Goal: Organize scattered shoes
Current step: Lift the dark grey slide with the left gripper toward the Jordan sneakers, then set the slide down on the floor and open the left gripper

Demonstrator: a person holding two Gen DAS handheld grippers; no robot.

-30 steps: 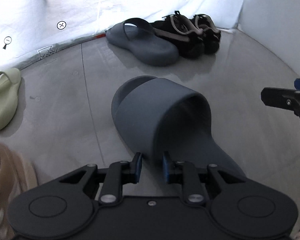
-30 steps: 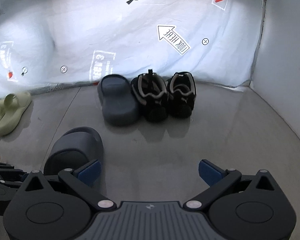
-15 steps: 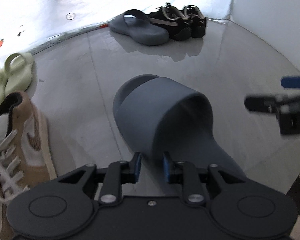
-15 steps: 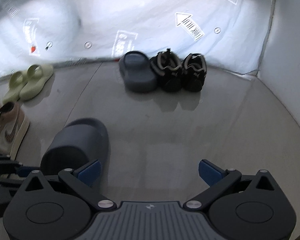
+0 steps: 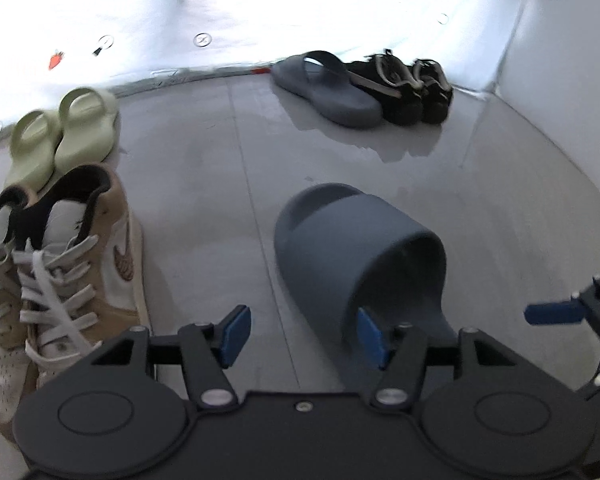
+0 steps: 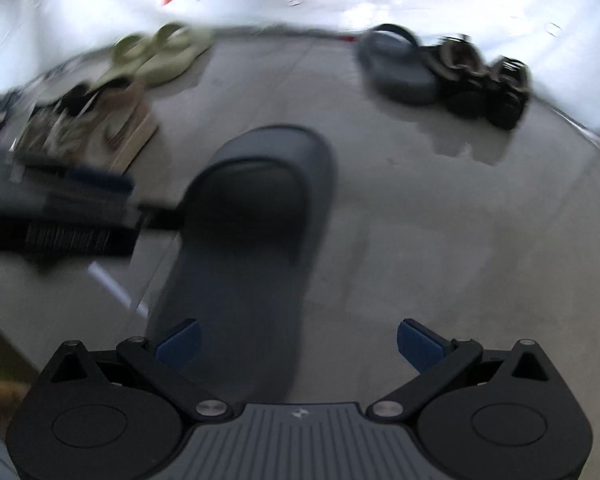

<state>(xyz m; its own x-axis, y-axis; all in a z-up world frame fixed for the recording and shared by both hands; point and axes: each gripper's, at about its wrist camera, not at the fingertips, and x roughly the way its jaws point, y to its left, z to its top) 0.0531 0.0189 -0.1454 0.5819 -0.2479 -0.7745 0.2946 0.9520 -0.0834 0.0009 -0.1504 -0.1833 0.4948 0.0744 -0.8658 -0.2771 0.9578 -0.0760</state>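
A dark grey-blue slide (image 5: 360, 248) lies on the grey floor. My left gripper (image 5: 303, 334) sits just behind its near side, and its jaws are opening. The right pad stands at the slide's edge and the pads do not press on it. In the right wrist view the same slide (image 6: 260, 200) runs toward me. Its heel end reaches between the wide-open fingers of my right gripper (image 6: 300, 342), nearer the left finger and untouched. Its matching slide (image 5: 324, 84) rests by the back wall. The left gripper (image 6: 80, 200) shows blurred at the left of that view.
A pair of black sandals (image 5: 404, 84) stands right of the far slide, near the corner. Two pale green slides (image 5: 64, 132) sit at the back left. Tan high-top sneakers (image 5: 60, 260) stand close on the left. A white printed sheet (image 5: 260, 8) covers the back wall.
The left gripper was shut on the slide's side edge and has opened and drawn back leftward. The right gripper has swung over behind the slide's heel. The sneakers have come into view.
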